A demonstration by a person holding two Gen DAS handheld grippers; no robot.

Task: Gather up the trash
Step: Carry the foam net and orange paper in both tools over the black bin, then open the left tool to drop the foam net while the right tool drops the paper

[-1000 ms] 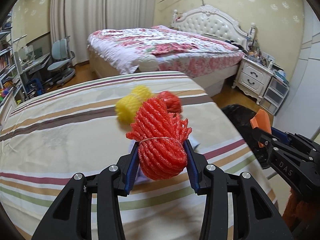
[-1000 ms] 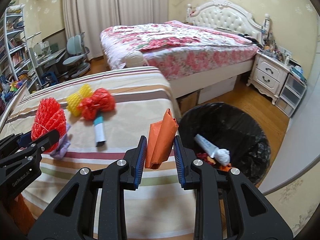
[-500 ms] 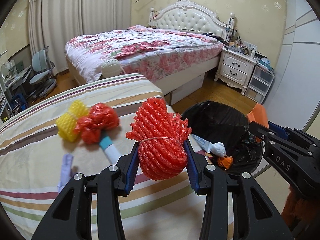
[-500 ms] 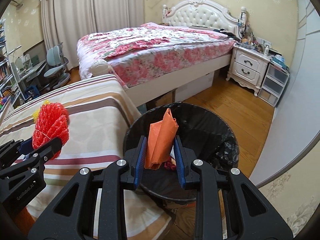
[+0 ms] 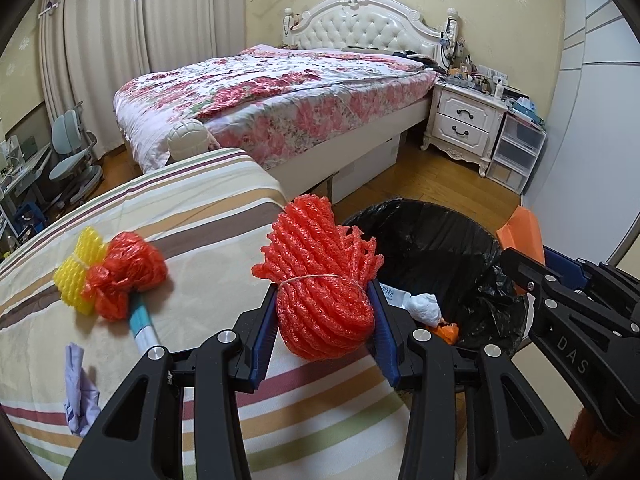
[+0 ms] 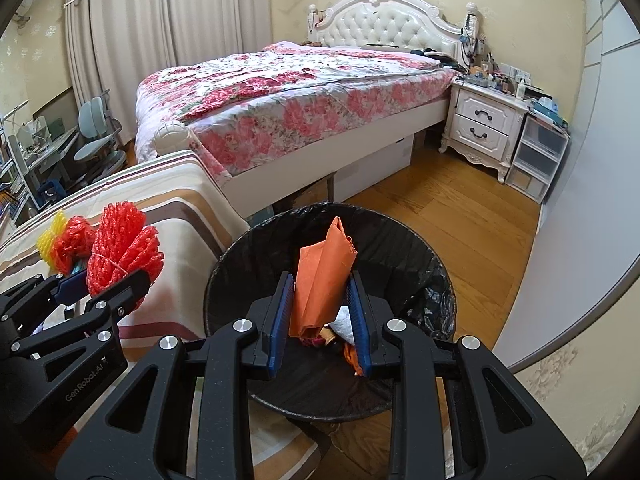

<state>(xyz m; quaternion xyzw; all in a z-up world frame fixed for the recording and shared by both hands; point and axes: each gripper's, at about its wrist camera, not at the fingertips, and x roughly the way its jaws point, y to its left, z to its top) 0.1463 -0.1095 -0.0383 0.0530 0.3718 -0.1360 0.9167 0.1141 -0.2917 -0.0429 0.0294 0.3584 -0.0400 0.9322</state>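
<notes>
From your left wrist camera, your left gripper [image 5: 324, 316] pinches one red foam net [image 5: 320, 280], bundled with a thin band, its long axis upright and its frayed end pointing up. It hangs over the striped bed [image 5: 192, 216], just left of the bin [image 5: 436, 240]. Four pieces lie on the bed left of the bin: a yellow net [image 5: 76, 268], a red bag [image 5: 124, 272], a tube [image 5: 142, 324] and a lilac wrapper [image 5: 78, 388]. One white wad [image 5: 424, 306] lies inside the bin.

From your right wrist camera, your right gripper [image 6: 320, 312] pinches one orange wrapper [image 6: 322, 280] directly above the bin [image 6: 420, 252], long axis upright, narrow end up. Your left gripper [image 6: 100, 288] shows left of the bin, holding the net [image 6: 120, 248].
</notes>
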